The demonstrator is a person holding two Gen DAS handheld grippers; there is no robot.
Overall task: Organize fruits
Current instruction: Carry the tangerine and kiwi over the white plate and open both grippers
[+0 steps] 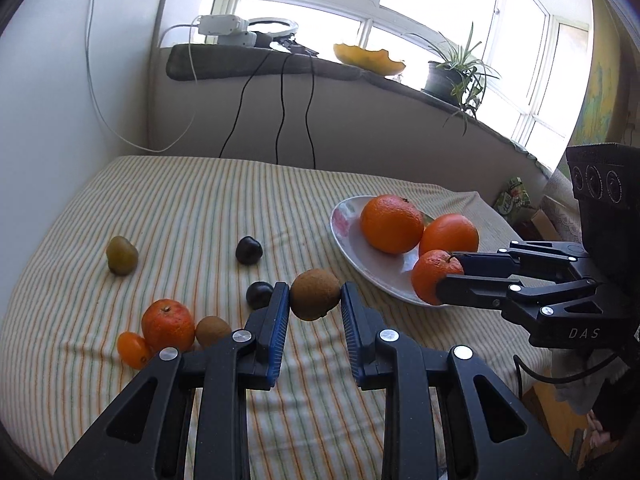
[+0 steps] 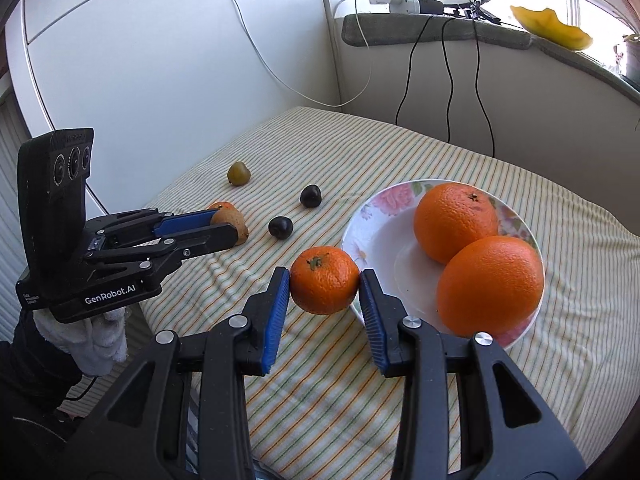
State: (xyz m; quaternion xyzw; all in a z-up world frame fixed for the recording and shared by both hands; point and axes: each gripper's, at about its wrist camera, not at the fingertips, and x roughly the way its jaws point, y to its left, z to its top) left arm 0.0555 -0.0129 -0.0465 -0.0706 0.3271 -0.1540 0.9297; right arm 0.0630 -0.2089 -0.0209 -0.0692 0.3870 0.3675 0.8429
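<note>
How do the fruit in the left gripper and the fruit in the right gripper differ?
The kiwi in the left gripper is brown and dull; the tangerine in the right gripper is bright orange with a green stem scar. The kiwi is egg-shaped, the tangerine rounder. The tangerine hangs at the rim of the plate, the kiwi over the striped cloth. Both are clamped between blue pads, off the cloth.
</note>
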